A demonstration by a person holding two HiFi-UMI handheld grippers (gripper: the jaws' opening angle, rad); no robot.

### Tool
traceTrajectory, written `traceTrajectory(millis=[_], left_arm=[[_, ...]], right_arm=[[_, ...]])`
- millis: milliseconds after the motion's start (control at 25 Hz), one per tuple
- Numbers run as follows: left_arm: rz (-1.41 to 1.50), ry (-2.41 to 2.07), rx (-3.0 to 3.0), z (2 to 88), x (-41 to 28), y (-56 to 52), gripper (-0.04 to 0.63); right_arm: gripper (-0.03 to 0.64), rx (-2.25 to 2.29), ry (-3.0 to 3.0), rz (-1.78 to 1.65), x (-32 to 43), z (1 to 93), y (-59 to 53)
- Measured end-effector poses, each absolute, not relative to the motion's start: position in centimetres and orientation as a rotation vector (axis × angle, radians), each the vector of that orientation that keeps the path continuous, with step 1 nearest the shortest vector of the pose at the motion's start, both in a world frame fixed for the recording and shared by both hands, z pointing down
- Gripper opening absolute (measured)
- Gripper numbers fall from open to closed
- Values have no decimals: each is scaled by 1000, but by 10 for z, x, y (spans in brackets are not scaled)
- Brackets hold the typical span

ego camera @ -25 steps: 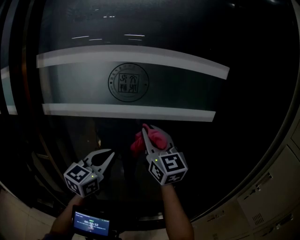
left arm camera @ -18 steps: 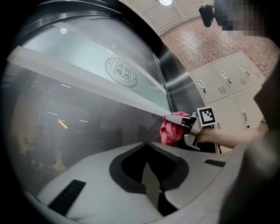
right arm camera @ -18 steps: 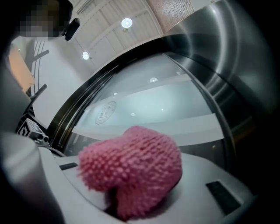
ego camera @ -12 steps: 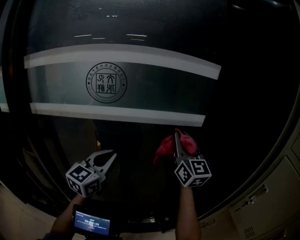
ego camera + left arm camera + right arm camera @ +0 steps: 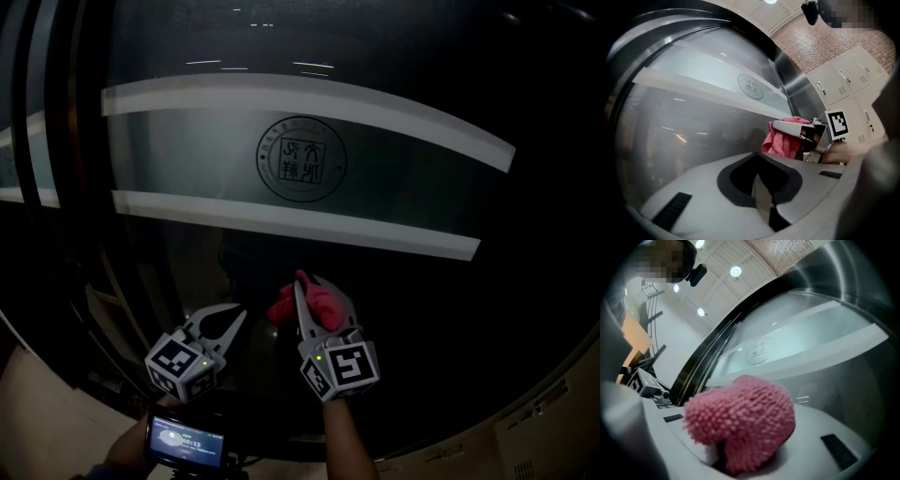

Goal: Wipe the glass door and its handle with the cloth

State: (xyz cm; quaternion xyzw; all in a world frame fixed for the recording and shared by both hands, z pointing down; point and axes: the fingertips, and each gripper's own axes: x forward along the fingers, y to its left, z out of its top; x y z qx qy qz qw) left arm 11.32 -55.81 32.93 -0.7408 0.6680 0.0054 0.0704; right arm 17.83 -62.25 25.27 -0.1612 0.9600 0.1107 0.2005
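The dark glass door (image 5: 412, 309) fills the head view, crossed by a frosted band with a round seal (image 5: 302, 159). A pink nubby cloth (image 5: 317, 302) is pressed against the glass below the band, and my right gripper (image 5: 314, 289) is shut on it. The right gripper view shows the cloth (image 5: 743, 420) bulging between the jaws close to the pane. My left gripper (image 5: 234, 317) hovers just left of it, off the glass, jaws together and holding nothing. From the left gripper view, the cloth (image 5: 780, 140) and right gripper (image 5: 788, 127) sit just ahead. I cannot make out a handle.
A dark vertical door frame (image 5: 56, 141) runs down the left. Pale lockers (image 5: 553, 412) stand at the lower right, also seen as lockers (image 5: 848, 75) beside a steel door post (image 5: 792, 84). A small lit screen (image 5: 185, 441) sits at my left wrist. Light floor (image 5: 37, 422) shows at the bottom left.
My right gripper carried the cloth right across the glass, then back left to beside the left gripper. The head view shifted; the left gripper hardly moved.
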Motion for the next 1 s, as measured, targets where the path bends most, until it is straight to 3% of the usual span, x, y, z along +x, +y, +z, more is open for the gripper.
traceTrajectory(millis=[280,480,720,1000], left_arm=[[-35,2133,-2149,350,32,-478,15],[-148,2162,-2118,367,-7,-445,15],[-113,2157,-2144,366,-10,-448,15],[-30,2055,-2265,379,78,-524,15]], right_arm=[[46,-161,2772,185,9,293,-521],[46,-77,2813,182,-58,310,-483],[46,-182,2814,185,-35,317,-505],[46,-459,2855,238,88,333,-594]])
